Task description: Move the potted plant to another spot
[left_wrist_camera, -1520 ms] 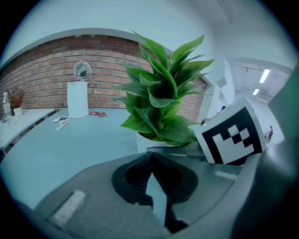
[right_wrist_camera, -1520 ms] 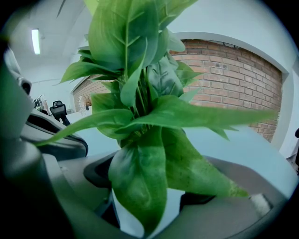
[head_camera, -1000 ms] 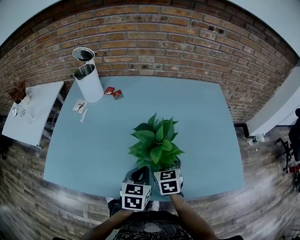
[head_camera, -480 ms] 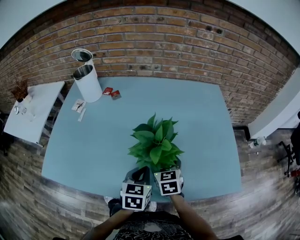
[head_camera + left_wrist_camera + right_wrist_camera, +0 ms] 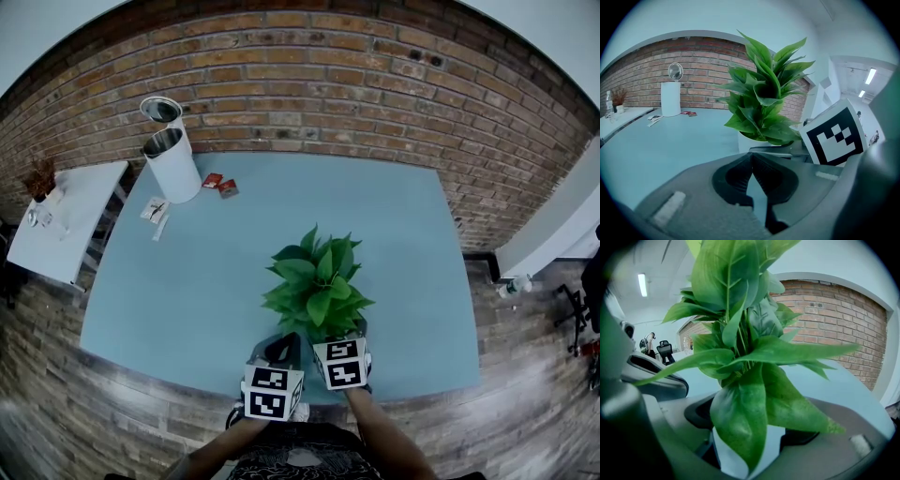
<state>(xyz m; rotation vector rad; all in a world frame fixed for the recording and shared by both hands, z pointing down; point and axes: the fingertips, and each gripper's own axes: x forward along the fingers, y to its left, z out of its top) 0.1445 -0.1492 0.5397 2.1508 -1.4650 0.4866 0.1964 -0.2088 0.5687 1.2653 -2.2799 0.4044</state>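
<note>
The potted plant has broad green leaves and a white pot, and stands near the front edge of the blue table. My right gripper reaches in under the leaves. In the right gripper view its wide-set jaws are closed on the white pot, with leaves filling most of the picture. My left gripper sits just left of the pot. Its jaws are shut with nothing between them. The plant stands to the right ahead of it.
A white bin with an open lid stands at the table's back left, with red packets and small papers beside it. A white side table is off to the left. A brick wall runs behind.
The plant and both grippers have shifted a little to the right along the table's front edge. Neither gripper's jaws have changed.
</note>
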